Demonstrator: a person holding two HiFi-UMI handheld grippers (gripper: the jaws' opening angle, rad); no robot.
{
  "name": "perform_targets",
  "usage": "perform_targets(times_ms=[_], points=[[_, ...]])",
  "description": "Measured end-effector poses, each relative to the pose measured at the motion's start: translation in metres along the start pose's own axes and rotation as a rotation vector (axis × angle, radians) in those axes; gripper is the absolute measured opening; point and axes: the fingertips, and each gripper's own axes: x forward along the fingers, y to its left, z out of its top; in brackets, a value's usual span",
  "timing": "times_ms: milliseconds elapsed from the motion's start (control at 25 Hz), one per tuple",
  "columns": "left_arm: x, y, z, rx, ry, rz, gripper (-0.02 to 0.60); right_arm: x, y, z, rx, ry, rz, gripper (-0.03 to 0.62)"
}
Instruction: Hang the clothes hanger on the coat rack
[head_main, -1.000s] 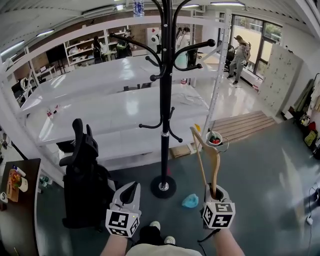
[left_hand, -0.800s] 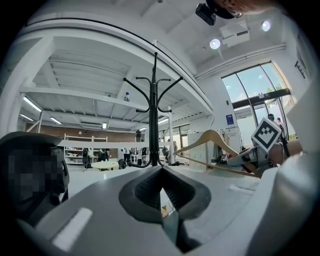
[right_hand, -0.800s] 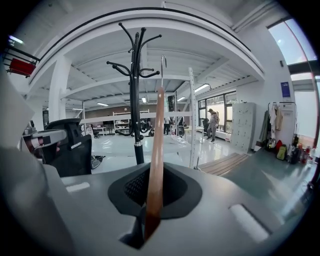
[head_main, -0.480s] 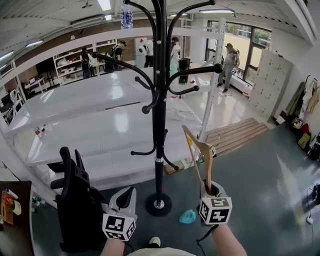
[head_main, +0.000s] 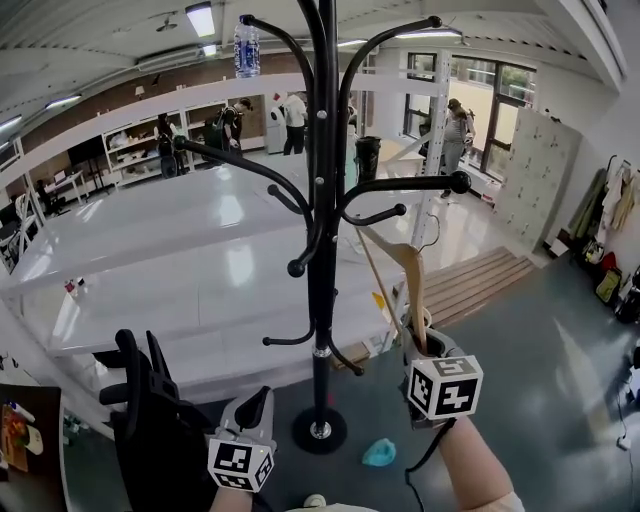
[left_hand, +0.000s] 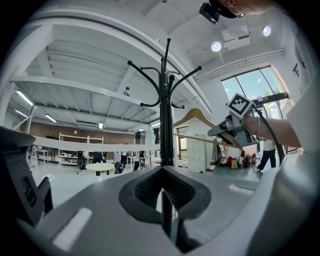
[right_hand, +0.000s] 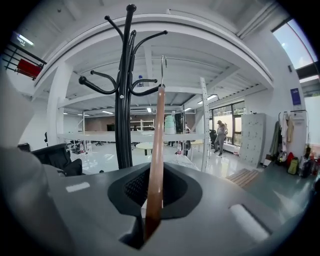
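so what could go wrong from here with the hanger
The right tongs clamp the light wooden clothes hanger only at one thin end, so it may swivel or slip while raised. Its metal hook is not yet on the black metal coat rack; a misjudged reach could bump a curved arm and rock the stand. The left tongs are shut and empty, steadying nothing.

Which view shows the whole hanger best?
The left gripper view: the hanger shows side-on, shoulders and bar, held by the right gripper. The right gripper view shows it edge-on; the head view, foreshortened beside the coat rack.
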Motion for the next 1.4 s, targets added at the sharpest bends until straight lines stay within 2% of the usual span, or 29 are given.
perform_targets(times_ms=[200,400,800,1120,1400], points=[[0.012,0.008,0.003,0.004,-0.004,-0.003,0.0,0.022,0.005,0.023,-0.052,0.006,0.011,0.043],[0.016,0.012,0.001,0.003,0.007,0.003,0.0,0.044,0.019,0.029,-0.103,0.038,0.045,0.044],[0.001,0.025,-0.011,-0.018,0.024,0.045,0.0,0.072,0.046,0.002,-0.105,0.125,0.108,0.044],[-0.011,0.028,-0.02,-0.028,0.037,0.069,0.0,0.076,0.046,-0.016,-0.076,0.156,0.106,0.044],[-0.02,0.024,-0.023,-0.032,0.048,0.075,0.0,0.071,0.041,-0.022,-0.075,0.136,0.088,0.048]])
